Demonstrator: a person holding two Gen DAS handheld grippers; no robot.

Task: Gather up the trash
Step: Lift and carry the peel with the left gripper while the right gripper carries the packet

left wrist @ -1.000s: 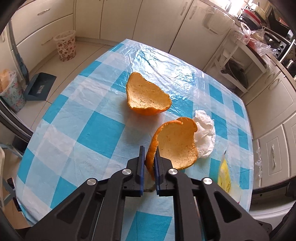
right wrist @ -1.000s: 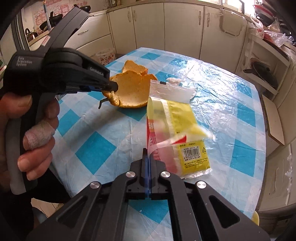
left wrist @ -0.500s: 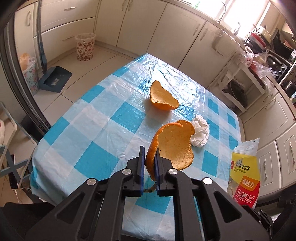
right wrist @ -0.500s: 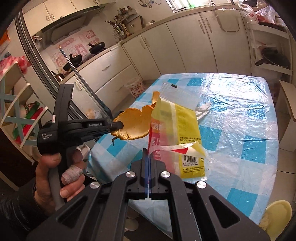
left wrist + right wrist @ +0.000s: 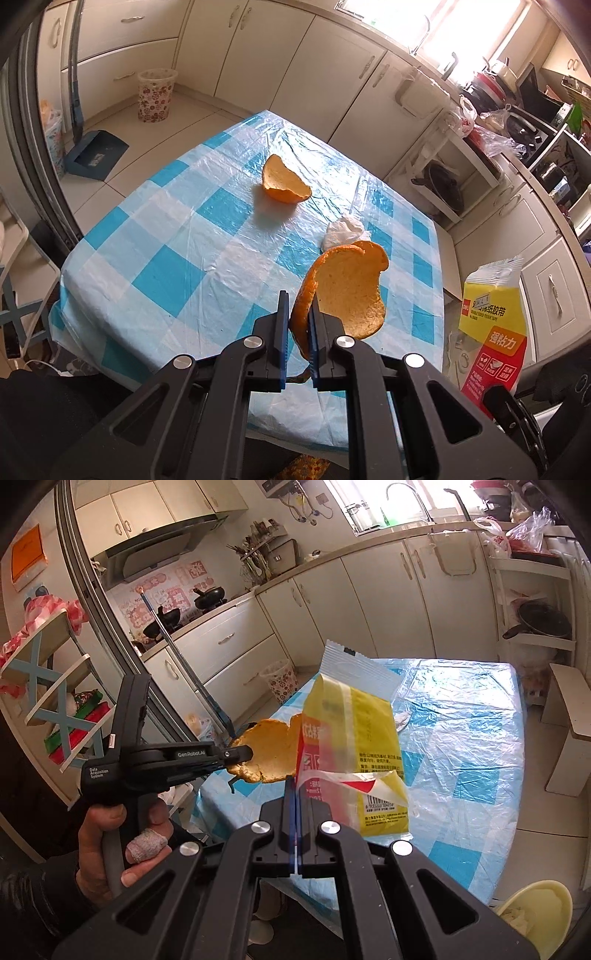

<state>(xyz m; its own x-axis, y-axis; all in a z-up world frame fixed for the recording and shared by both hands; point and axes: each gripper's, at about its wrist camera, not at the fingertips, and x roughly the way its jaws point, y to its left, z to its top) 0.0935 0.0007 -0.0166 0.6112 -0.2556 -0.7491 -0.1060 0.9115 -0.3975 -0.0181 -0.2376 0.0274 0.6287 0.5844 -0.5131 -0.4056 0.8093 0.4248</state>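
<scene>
Black left tool, marked "GenRobot.AI" and "Data Acquisition System", clamps peel above tabletop | right tool pinches yellow wrapper, barcode showing, raised over tabletop edge

peel half on table | tissue right of it, apart

A home kitchen; cream cabinets line the walls; woks on a stove under a range hood; checked table.
</scene>
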